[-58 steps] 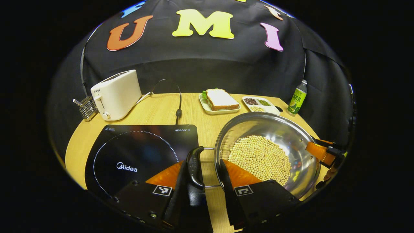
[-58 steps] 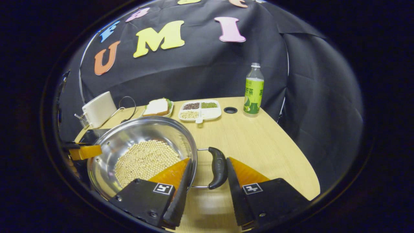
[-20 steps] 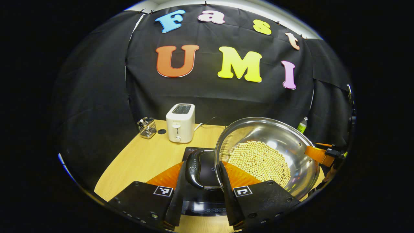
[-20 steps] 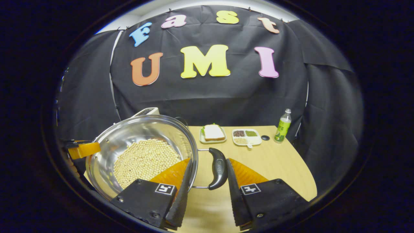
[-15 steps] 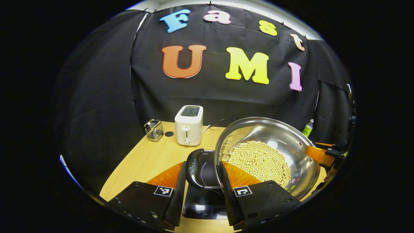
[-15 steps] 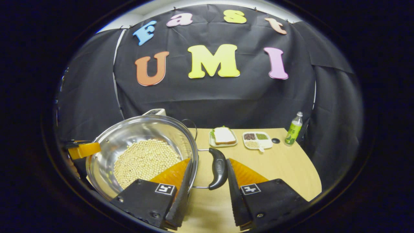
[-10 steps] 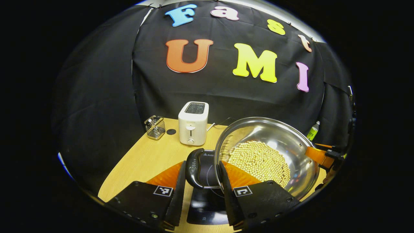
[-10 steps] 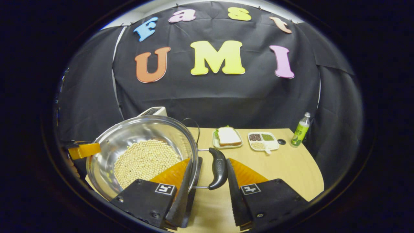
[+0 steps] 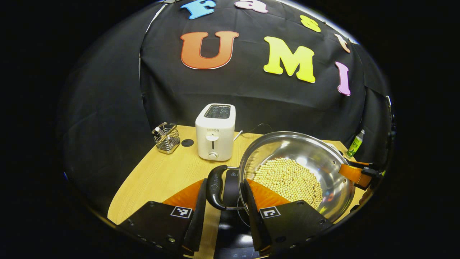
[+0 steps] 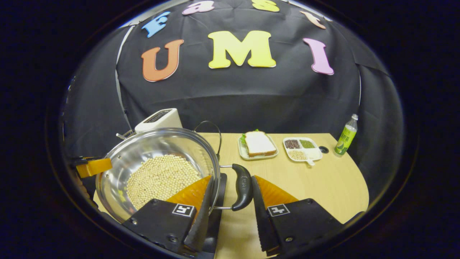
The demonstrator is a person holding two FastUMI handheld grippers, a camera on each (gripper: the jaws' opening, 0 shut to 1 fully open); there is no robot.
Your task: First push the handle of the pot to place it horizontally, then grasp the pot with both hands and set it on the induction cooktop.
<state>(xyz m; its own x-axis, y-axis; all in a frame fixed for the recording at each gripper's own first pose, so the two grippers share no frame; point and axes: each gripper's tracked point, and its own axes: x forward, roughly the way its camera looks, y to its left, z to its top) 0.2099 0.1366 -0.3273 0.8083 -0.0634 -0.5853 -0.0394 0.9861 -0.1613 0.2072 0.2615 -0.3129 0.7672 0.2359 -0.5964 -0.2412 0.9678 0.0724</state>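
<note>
I have the pot (image 9: 294,172) of beans held over the induction cooktop (image 9: 230,230) by its 2 loop handles: my left gripper (image 9: 222,201) clamps the left handle (image 9: 215,187), my right gripper (image 10: 230,201) clamps the right handle (image 10: 242,187). The toaster (image 9: 215,132) stands on the table (image 9: 161,176) behind.
</note>
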